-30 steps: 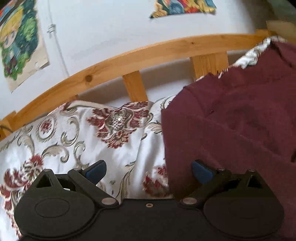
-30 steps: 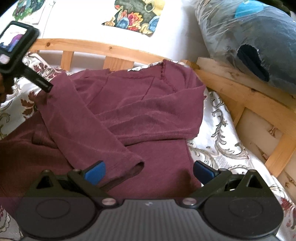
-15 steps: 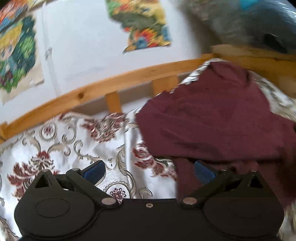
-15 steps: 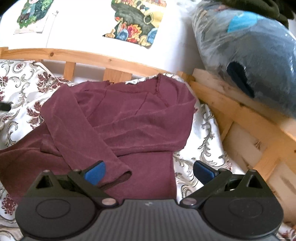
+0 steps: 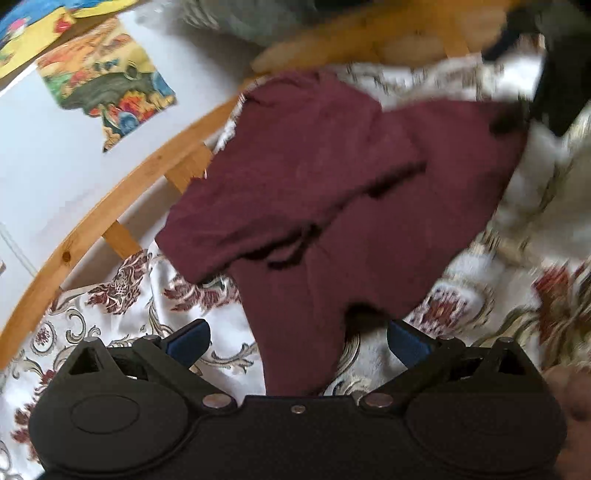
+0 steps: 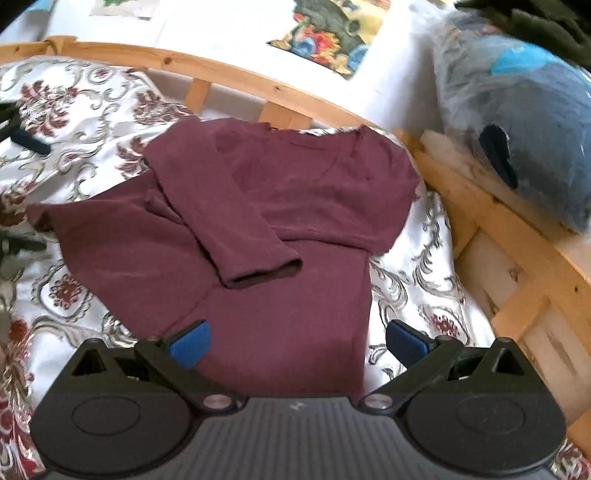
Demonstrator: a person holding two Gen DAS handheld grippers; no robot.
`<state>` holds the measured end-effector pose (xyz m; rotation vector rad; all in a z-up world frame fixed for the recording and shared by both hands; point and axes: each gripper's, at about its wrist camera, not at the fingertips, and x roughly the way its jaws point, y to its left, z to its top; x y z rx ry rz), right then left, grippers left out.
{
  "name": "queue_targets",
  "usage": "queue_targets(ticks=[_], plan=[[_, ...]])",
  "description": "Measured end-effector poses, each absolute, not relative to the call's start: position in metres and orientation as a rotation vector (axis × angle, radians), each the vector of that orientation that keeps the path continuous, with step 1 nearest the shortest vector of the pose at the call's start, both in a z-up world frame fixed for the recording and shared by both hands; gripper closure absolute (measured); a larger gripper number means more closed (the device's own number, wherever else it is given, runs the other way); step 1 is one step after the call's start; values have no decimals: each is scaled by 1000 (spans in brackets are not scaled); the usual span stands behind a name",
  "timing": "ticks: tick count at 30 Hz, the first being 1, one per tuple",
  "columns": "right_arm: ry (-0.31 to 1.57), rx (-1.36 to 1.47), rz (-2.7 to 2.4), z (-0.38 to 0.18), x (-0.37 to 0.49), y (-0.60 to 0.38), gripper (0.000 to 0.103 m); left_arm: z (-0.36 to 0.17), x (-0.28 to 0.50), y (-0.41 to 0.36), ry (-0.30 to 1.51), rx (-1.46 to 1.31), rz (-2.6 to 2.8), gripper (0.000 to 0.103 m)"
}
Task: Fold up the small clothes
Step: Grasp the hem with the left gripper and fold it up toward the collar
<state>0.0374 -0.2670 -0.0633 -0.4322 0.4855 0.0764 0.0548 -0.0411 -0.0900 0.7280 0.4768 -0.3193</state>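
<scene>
So you have both sleeves crossed over the maroon top (image 6: 280,221) lying ahead of and between your right gripper's (image 6: 297,341) spread, empty jaws, left gripper (image 5: 297,338) likewise apart, body fold remaining.

top (image 6: 280,206): plain maroon | bedspread (image 6: 85,110): white, dark-red and grey floral scrolls | claw pads (image 6: 190,343): blue

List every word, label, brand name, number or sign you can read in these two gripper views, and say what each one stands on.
None can be read.
The colourful poster on the wall shows only painted shapes, with no legible lettering.
The small mark on the right gripper body is too small to read.
The maroon top and the floral bedspread carry no text.
</scene>
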Motion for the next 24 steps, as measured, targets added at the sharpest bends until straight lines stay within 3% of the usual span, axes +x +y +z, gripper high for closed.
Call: queue_targets(ticks=[6, 11, 12, 13, 14, 16, 19, 24], plan=[[511, -410, 51, -69, 50, -280, 0, -100, 76, -43, 531, 747, -277, 2], [515, -412, 25, -70, 49, -286, 0, -100, 75, -47, 483, 831, -259, 9], [504, -404, 23, -68, 48, -287, 0, -99, 75, -47, 479, 835, -256, 19], [492, -396, 21, -66, 47, -288, 0, -99, 75, -47, 478, 841, -251, 36], [478, -383, 18, -64, 45, -289, 0, -98, 75, -49, 481, 849, -250, 44], [457, -346, 17, -61, 43, -293, 0, -94, 76, -48, 477, 846, -257, 68], [448, -284, 43, -57, 43, -300, 0, -83, 77, -45, 471, 812, -285, 87], [427, -316, 123, -58, 40, -290, 0, -60, 88, -46, 485, 739, -308, 96]])
